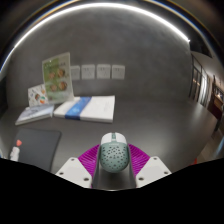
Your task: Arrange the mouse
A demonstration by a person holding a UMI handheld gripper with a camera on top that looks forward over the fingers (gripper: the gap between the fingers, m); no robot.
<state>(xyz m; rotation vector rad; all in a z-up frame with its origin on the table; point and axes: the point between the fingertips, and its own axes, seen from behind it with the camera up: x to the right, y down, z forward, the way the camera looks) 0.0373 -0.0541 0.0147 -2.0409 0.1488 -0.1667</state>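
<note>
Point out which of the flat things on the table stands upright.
The illustrated booklet, propped up behind the blue-and-white book; that one and the dark pad lie flat.

No text, number or brand can be read: the print on the upright booklet (57, 78) and on the papers (100, 72) fixed to the wall is too small.

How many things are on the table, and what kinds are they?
Mouse, between the tool's fingers: 1
Books and booklets: 3
Dark pad: 1
Total: 5
</note>
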